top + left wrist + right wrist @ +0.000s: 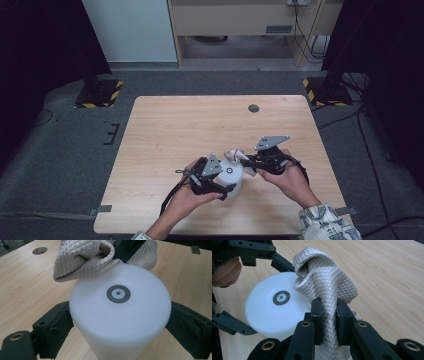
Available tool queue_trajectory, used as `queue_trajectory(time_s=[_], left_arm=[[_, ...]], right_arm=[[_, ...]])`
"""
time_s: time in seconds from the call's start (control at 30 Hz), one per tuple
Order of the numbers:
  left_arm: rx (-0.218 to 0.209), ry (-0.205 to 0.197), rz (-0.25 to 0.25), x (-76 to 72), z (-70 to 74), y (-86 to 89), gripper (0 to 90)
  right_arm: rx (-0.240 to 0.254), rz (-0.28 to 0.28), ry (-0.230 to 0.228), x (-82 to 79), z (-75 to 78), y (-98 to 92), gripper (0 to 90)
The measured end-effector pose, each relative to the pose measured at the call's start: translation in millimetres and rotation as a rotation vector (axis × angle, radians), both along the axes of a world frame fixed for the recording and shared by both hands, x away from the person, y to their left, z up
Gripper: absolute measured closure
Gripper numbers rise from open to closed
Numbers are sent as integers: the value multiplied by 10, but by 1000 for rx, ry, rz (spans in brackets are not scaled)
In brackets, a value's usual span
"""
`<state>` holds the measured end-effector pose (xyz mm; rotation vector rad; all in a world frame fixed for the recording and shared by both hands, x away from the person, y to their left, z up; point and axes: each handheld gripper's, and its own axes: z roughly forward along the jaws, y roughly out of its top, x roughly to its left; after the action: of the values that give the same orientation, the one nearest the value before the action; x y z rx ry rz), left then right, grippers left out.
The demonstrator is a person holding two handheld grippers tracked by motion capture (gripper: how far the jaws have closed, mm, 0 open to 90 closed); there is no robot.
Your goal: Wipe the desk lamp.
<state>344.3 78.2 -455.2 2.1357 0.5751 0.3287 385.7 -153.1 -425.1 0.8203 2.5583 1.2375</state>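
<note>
Left side of the pale wood-grain bench: the left tongs sit clamped wide on a white cylinder, one padded black jaw flat against each side of its wall. The cylinder is smooth, matt, faintly translucent plastic, tilted so its flat round end faces up and toward the left gripper view; a small dark grey ring with a pale centre marks the middle of that face. In the high view it lies near the bench's front edge, cradled by the left hand. Just right of it, a beige quilted cloth, diamond-stitched with a slight sheen, is bunched into soft folds and touches the rim of the cylinder's face. The right tongs are pinched together on this cloth, a thick fold squeezed between the two pads, loose fabric rising above them and hanging below. Whether the cloth's lower end reaches the bench is hard to tell from these angles. The right hand holds its gripper just beside the cylinder, a grey three-cornered plate on top. Far edge of the bench: a small round dark grommet set in the wood.
</note>
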Motion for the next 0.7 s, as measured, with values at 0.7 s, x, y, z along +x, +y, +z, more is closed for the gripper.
queue_trajectory(time_s=[0.7], left_arm=[[8,3,-4,19,0,46,91]], right_arm=[[-79,0,65,48,-381,34,791]])
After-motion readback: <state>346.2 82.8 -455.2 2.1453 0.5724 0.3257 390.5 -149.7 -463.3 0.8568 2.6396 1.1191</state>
